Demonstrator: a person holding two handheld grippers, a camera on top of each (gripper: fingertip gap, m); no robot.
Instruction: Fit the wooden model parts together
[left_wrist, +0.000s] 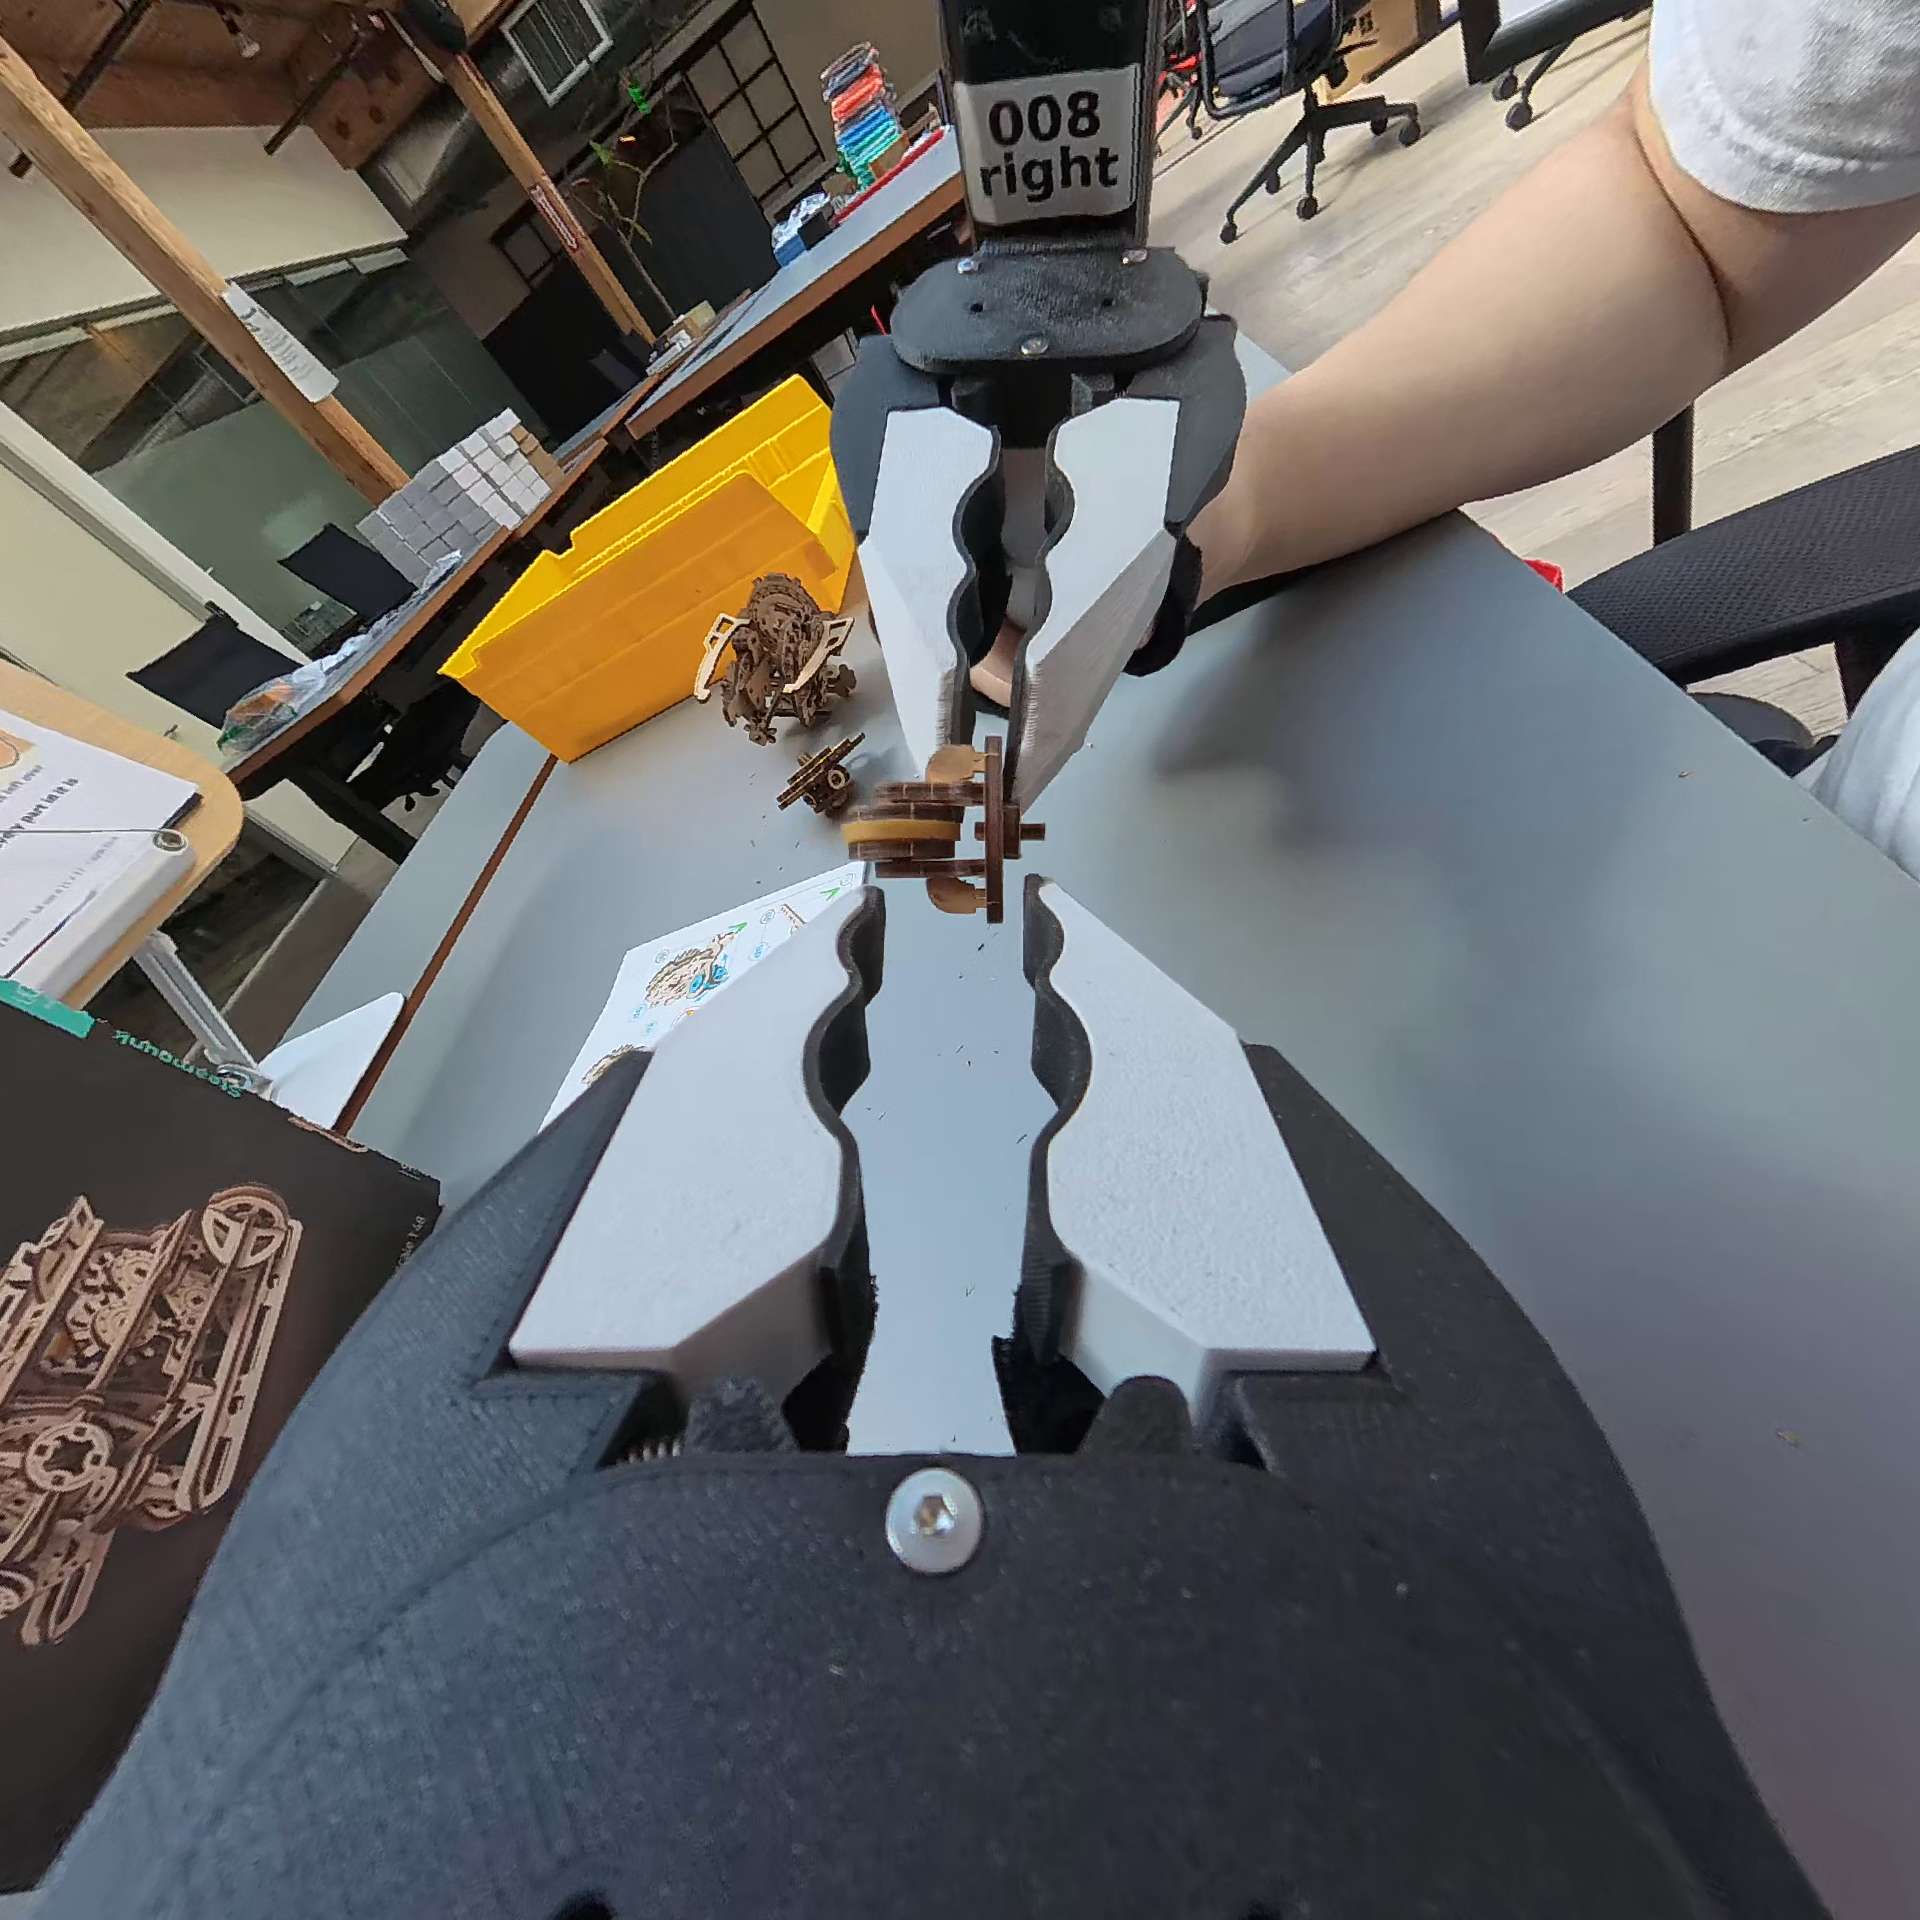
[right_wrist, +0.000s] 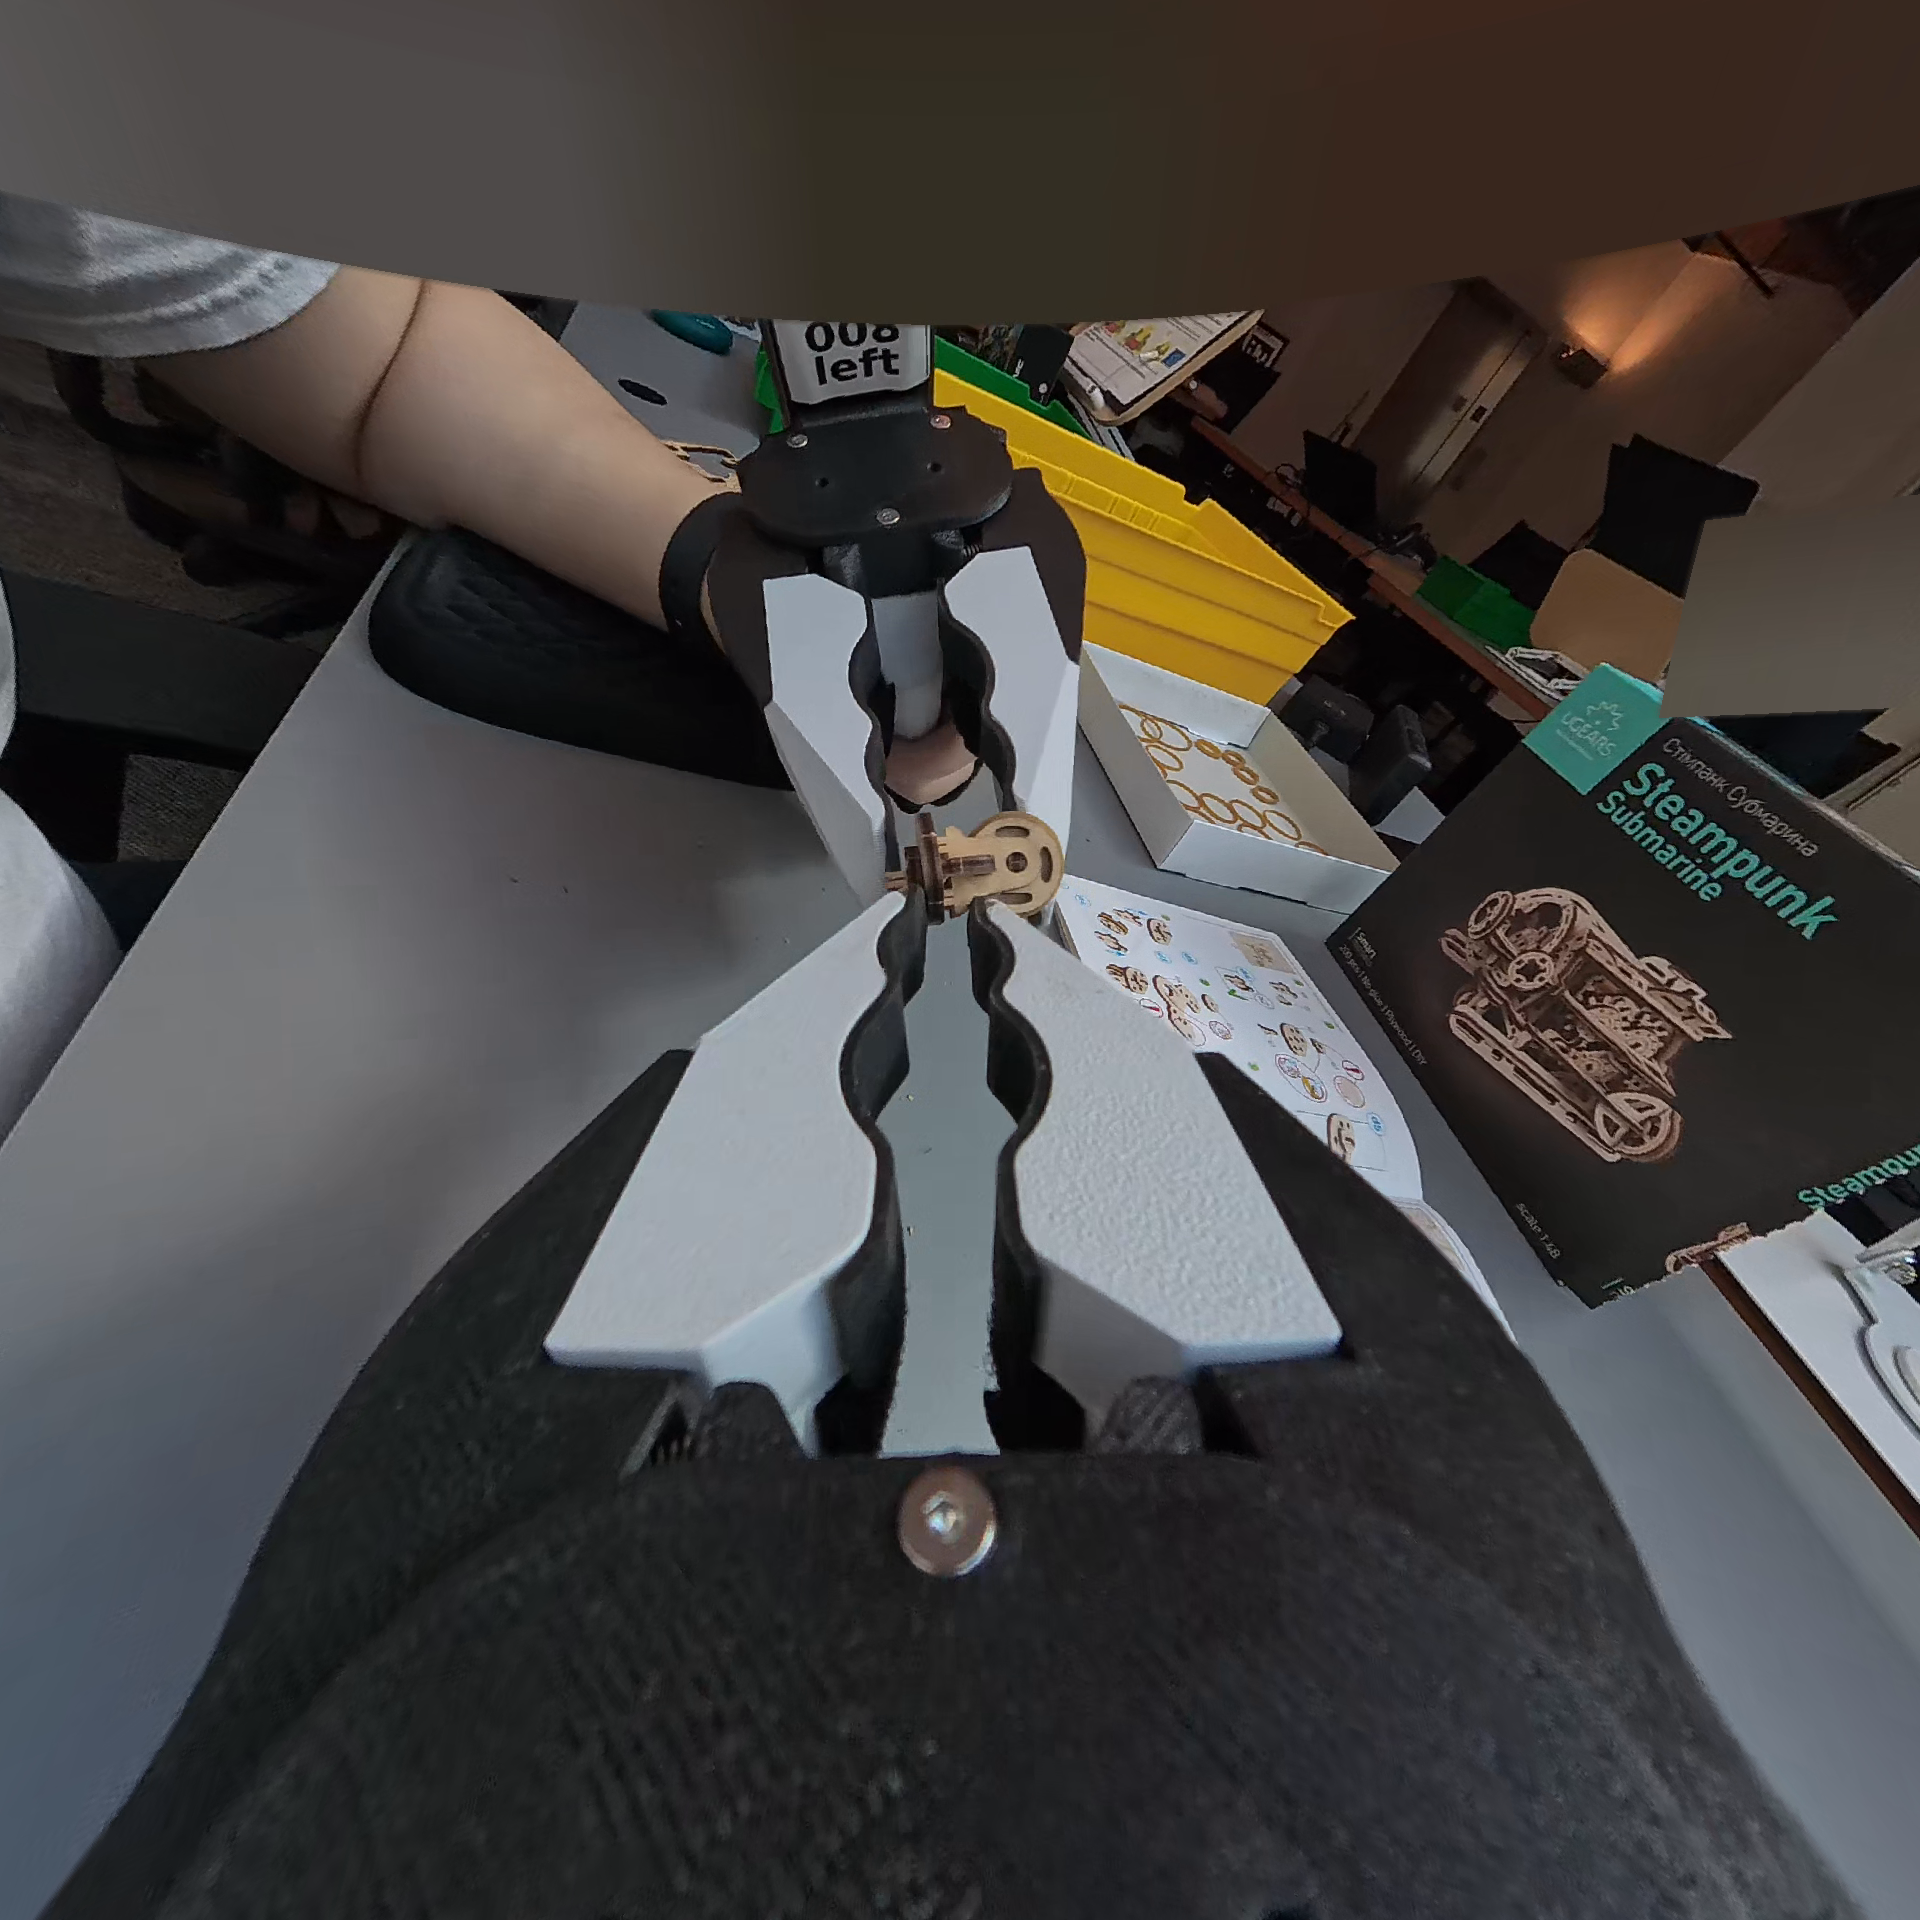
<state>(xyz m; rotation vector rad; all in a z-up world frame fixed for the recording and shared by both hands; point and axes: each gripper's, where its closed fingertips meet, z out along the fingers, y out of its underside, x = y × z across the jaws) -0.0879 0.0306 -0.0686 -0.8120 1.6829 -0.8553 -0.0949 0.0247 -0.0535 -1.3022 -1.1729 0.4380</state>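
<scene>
The small wooden part (left_wrist: 935, 831), a stack of thin laser-cut discs on a cross-shaped pin, hangs above the grey table (left_wrist: 1455, 1039), pinched by its upright plate in the tips of the right claw (left_wrist: 987, 769). The left claw (left_wrist: 951, 914) stands part open just short of it, holding nothing. The part looks light, stiff and brittle; I would grip it across the flat plate or the disc stack, not the thin hooks.

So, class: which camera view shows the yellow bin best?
Left wrist view: the yellow bin shows whole beyond the grippers, its open side facing the camera. Right wrist view shows only its far portion, partly hidden behind the left gripper.
</scene>
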